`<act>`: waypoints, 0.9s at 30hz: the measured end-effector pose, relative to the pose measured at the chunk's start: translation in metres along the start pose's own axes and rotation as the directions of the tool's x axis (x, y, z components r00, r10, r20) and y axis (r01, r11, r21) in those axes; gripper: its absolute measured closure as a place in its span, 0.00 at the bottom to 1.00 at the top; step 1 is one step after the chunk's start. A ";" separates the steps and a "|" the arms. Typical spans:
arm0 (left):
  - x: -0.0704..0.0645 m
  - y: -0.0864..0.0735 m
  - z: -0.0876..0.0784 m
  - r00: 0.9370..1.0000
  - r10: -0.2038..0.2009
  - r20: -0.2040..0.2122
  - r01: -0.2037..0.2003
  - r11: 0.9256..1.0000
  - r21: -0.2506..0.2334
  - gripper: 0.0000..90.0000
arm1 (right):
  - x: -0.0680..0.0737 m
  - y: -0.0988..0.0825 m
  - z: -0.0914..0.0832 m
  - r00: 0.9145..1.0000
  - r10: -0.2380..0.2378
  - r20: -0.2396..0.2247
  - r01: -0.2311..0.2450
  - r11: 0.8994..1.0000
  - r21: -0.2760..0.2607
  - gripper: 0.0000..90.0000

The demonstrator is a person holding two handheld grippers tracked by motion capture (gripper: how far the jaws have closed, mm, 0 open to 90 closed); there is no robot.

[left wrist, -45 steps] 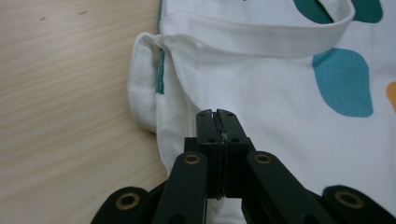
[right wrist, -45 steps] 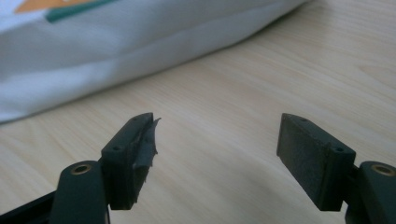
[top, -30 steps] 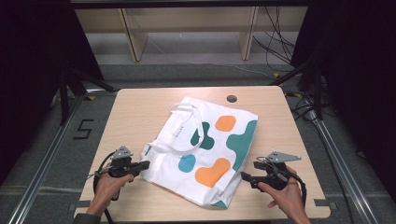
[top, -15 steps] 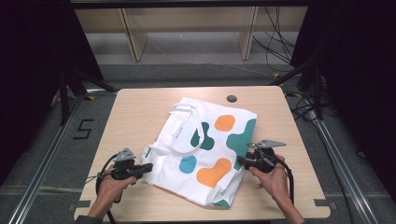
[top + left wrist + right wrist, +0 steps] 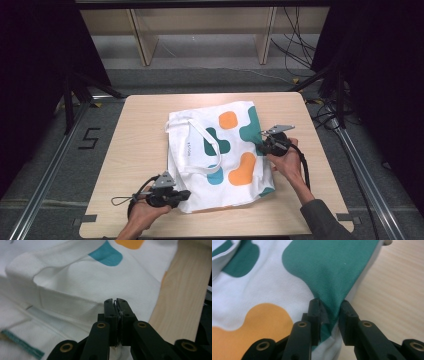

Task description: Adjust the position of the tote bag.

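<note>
While a white tote bag [image 5: 220, 152] printed with teal and orange blobs lies flat near the middle of the pale wooden surface [image 5: 145, 130], two hand-held tools work its edges. The bag's long axis runs from the person's side away toward the far edge of the surface, tilted slightly to the right, with its straps [image 5: 197, 150] looped across the left half.

At the bag's right edge, about halfway along, the right claw [image 5: 261, 143] has just been closing, and its jaws now pinch a raised fold of teal-printed cloth [image 5: 329, 312]; the right gripper view shows fabric bunched between the black pads. At the bag's near left corner, the left claw [image 5: 186, 196] is clamped tight on a thin edge of white cloth [image 5: 117, 307], the jaws all but touching.

Both claws point inward at the bag from opposite sides, so any coming pull would likely turn on that diagonal: the left hand [image 5: 145, 212] holds the near corner, the right hand [image 5: 290, 165] sits farther up the bag's side. Each hand is nearest its own edge.

How many layers each claw has caught cannot be told. The bag's opening and the underside of the fabric are hidden, and the person's forearms are cut off at the bottom of the high view.
</note>
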State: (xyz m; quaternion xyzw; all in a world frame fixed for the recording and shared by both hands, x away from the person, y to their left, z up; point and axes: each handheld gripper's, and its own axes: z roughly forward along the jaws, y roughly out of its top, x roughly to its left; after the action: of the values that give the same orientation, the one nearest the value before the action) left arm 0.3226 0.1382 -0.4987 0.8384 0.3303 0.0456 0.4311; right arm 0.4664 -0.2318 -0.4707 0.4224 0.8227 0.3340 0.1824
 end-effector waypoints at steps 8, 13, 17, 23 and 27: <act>-0.022 0.010 0.021 0.998 0.027 0.057 -0.028 1.000 0.008 0.95 | 0.005 0.004 -0.036 0.993 0.114 0.006 -0.114 0.993 0.003 0.48; -0.028 0.011 0.025 0.997 0.035 0.064 -0.036 0.999 0.009 0.95 | 0.025 -0.022 -0.055 0.996 0.089 -0.015 -0.088 0.995 0.035 0.44; -0.032 0.012 0.027 0.996 0.048 0.070 -0.049 0.999 0.010 0.95 | 0.041 -0.046 -0.058 0.994 0.103 -0.023 -0.100 0.989 0.111 0.41; -0.040 0.015 0.034 0.995 0.052 0.088 -0.052 0.999 0.000 0.95 | 0.029 -0.062 -0.046 0.998 0.016 -0.067 -0.006 0.989 0.148 0.82; -0.056 0.024 0.046 0.991 0.084 0.104 -0.084 0.996 -0.003 0.94 | 0.015 -0.054 -0.040 0.999 -0.020 -0.032 0.024 0.993 0.113 0.89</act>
State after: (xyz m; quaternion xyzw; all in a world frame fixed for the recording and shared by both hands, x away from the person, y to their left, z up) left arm 0.3084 0.0630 -0.4978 0.8530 0.2718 0.0197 0.4451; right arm 0.4033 -0.2588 -0.4804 0.4178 0.8477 0.2910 0.1492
